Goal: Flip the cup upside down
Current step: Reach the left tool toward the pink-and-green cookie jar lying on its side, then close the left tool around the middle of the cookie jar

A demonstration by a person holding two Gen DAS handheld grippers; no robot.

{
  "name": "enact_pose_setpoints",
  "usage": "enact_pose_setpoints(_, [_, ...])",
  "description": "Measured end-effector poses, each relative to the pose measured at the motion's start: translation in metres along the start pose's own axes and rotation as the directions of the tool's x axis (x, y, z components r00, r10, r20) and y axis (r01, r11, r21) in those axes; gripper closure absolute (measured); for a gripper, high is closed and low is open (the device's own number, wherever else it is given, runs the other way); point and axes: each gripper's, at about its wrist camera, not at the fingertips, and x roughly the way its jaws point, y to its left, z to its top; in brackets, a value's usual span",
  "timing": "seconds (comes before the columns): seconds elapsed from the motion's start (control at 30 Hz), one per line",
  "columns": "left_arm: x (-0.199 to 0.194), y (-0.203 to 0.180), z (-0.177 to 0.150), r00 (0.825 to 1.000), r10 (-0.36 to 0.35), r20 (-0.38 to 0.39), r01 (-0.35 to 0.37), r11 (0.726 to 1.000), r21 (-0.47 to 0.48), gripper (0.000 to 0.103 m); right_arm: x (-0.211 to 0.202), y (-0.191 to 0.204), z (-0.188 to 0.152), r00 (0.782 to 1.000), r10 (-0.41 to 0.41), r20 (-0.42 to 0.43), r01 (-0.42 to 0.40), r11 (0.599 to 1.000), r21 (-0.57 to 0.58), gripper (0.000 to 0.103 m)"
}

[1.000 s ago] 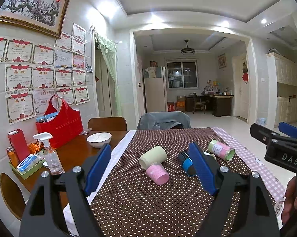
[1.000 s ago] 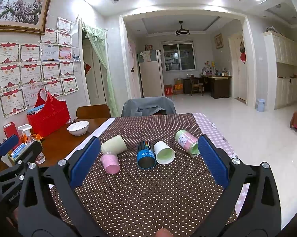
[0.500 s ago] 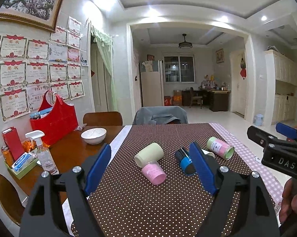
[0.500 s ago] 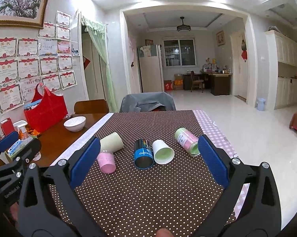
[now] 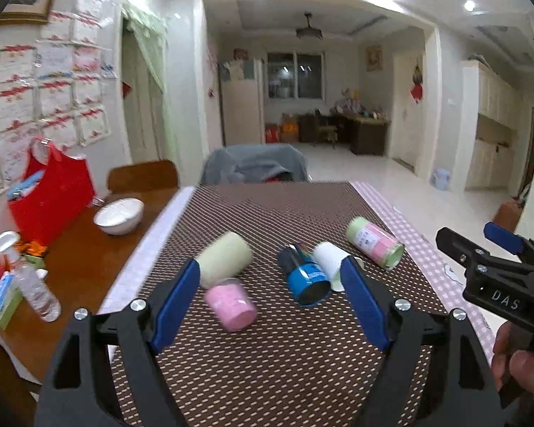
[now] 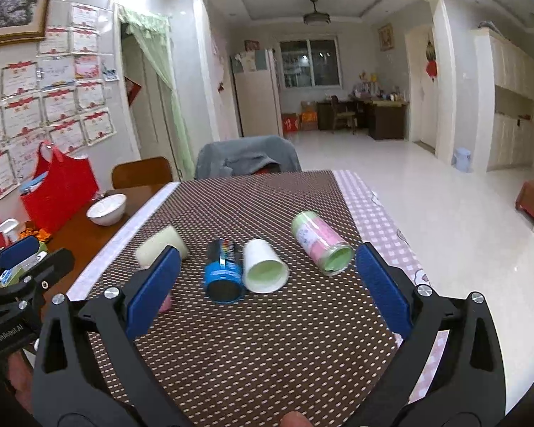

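Several cups lie on their sides on the brown dotted tablecloth (image 5: 267,356): a pale yellow cup (image 5: 226,258), a pink cup (image 5: 233,306), a blue and black cup (image 5: 304,277), a white cup (image 5: 332,259) and a green and pink cup (image 5: 373,242). My left gripper (image 5: 270,300) is open and empty above the cloth, just short of the pink and blue cups. My right gripper (image 6: 267,286) is open and empty, just short of the blue cup (image 6: 224,270), white cup (image 6: 265,267) and green and pink cup (image 6: 320,243). The yellow cup (image 6: 160,249) lies behind its left finger.
A white bowl (image 5: 119,215), a red bag (image 5: 52,195) and a spray bottle (image 5: 28,281) stand on the bare wood at the left. A chair with a grey cloth (image 5: 256,165) is at the table's far end. The right gripper shows at the right edge (image 5: 494,267).
Both grippers have moved forward and lower toward the cups, which now look larger and nearer. The cups have not moved. Both jaws stay open.
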Motion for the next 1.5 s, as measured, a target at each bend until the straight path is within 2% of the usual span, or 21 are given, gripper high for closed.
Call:
enact_pose_setpoints(0.17, [0.057, -0.028, 0.021, 0.990, -0.077, -0.119, 0.080, 0.997, 0.022, 0.023, 0.040, -0.041, 0.006, 0.995, -0.054, -0.085, 0.057, 0.998, 0.027, 0.006])
enact_pose_setpoints(0.33, [0.121, -0.060, 0.040, 0.963, -0.140, -0.231, 0.154, 0.987, 0.043, 0.023, 0.075, -0.075, 0.008, 0.980, -0.106, -0.169, 0.115, 0.992, 0.043, 0.006])
enact_pose_setpoints(0.47, [0.172, -0.081, 0.047, 0.930, -0.170, -0.325, 0.191, 0.981, 0.033, 0.023, 0.097, -0.096, 0.005, 0.965, -0.133, -0.226, 0.149, 0.987, 0.053, 0.006])
enact_pose_setpoints(0.57, [0.204, -0.097, 0.048, 0.900, -0.200, -0.388, 0.220, 0.975, 0.007, 0.023, 0.113, -0.109, 0.002, 0.952, -0.153, -0.264, 0.174, 0.983, 0.058, 0.006])
enact_pose_setpoints(0.63, [0.224, -0.109, 0.047, 0.873, -0.227, -0.431, 0.247, 0.969, -0.010, 0.023, 0.122, -0.119, 0.000, 0.944, -0.166, -0.286, 0.191, 0.979, 0.065, 0.006])
enact_pose_setpoints(0.73, [0.251, -0.128, 0.046, 0.846, -0.246, -0.473, 0.267, 0.963, -0.023, 0.023, 0.130, -0.131, -0.002, 0.939, -0.176, -0.297, 0.207, 0.975, 0.077, 0.006])
enact_pose_setpoints(0.8, [0.269, -0.141, 0.047, 0.831, -0.255, -0.494, 0.272, 0.961, -0.037, 0.023, 0.135, -0.137, -0.002, 0.934, -0.182, -0.307, 0.218, 0.972, 0.085, 0.006])
enact_pose_setpoints(0.87, [0.284, -0.151, 0.047, 0.823, -0.253, -0.508, 0.269, 0.962, -0.043, 0.023, 0.140, -0.143, -0.003, 0.930, -0.187, -0.317, 0.226, 0.970, 0.090, 0.006])
enact_pose_setpoints(1.0, [0.320, -0.169, 0.042, 0.784, -0.255, -0.565, 0.263, 0.962, -0.069, 0.023, 0.147, -0.149, -0.004, 0.924, -0.197, -0.326, 0.241, 0.965, 0.100, 0.006])
enact_pose_setpoints(1.1, [0.342, -0.178, 0.037, 0.765, -0.243, -0.596, 0.242, 0.967, -0.084, 0.023, 0.152, -0.154, -0.006, 0.920, -0.203, -0.335, 0.251, 0.962, 0.105, 0.006])
enact_pose_setpoints(1.2, [0.362, -0.188, 0.039, 0.741, -0.272, -0.614, 0.255, 0.960, -0.118, 0.023, 0.154, -0.159, -0.007, 0.918, -0.205, -0.341, 0.255, 0.961, 0.109, 0.006])
enact_pose_setpoints(1.3, [0.370, -0.197, 0.039, 0.745, -0.242, -0.621, 0.242, 0.966, -0.086, 0.023, 0.157, -0.161, -0.008, 0.916, -0.205, -0.346, 0.259, 0.958, 0.119, 0.006])
enact_pose_setpoints(1.37, [0.378, -0.203, 0.036, 0.731, -0.246, -0.636, 0.248, 0.965, -0.088, 0.023, 0.159, -0.163, -0.008, 0.915, -0.204, -0.347, 0.261, 0.957, 0.124, 0.006])
enact_pose_setpoints(1.5, [0.387, -0.213, 0.035, 0.733, -0.230, -0.640, 0.245, 0.967, -0.067, 0.023, 0.160, -0.164, -0.009, 0.913, -0.205, -0.352, 0.263, 0.957, 0.125, 0.006])
